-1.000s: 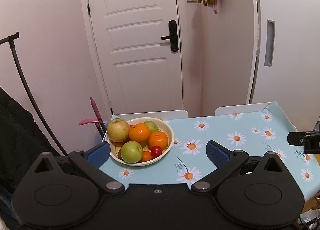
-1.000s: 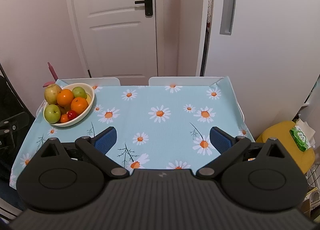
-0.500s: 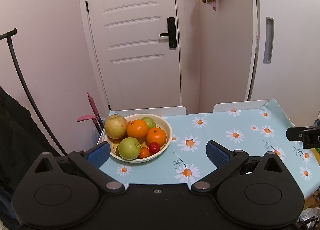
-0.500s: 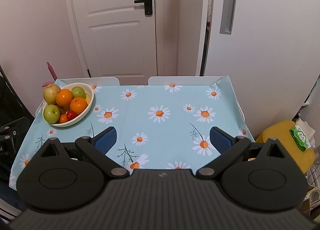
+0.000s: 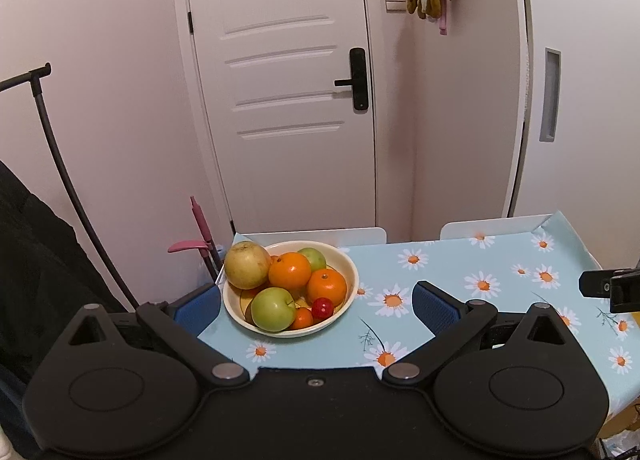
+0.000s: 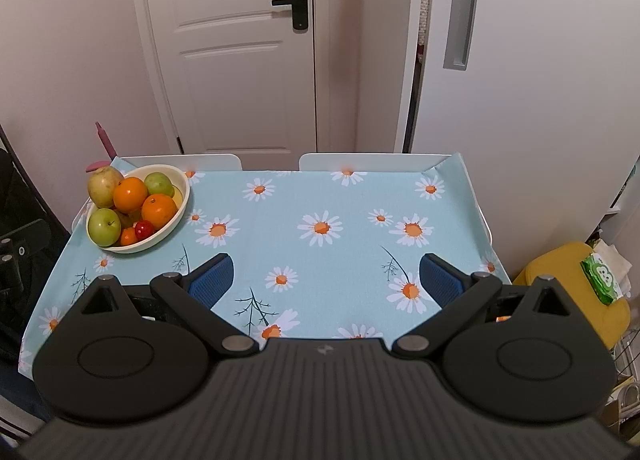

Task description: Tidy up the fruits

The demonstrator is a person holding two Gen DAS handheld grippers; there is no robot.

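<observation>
A cream bowl (image 5: 352, 272) stands at the table's far left corner, also in the right wrist view (image 6: 182, 202). It holds a yellowish pear (image 5: 247, 265), two oranges (image 5: 326, 287), two green apples (image 5: 273, 309), a small red fruit (image 5: 322, 308) and a small orange one (image 5: 302, 318). My left gripper (image 5: 316, 306) is open and empty, held in front of the bowl and apart from it. My right gripper (image 6: 326, 280) is open and empty above the table's near middle.
The table has a light blue daisy cloth (image 6: 320, 220). Two white chair backs (image 6: 368, 162) stand at its far edge before a white door (image 6: 240, 40). A yellow stool with a tissue pack (image 6: 600, 280) is at the right. Black clothing (image 5: 36, 260) hangs at the left.
In the left wrist view the bowl has slid a little down and toward the centre between my fingers. The right gripper has barely moved.
</observation>
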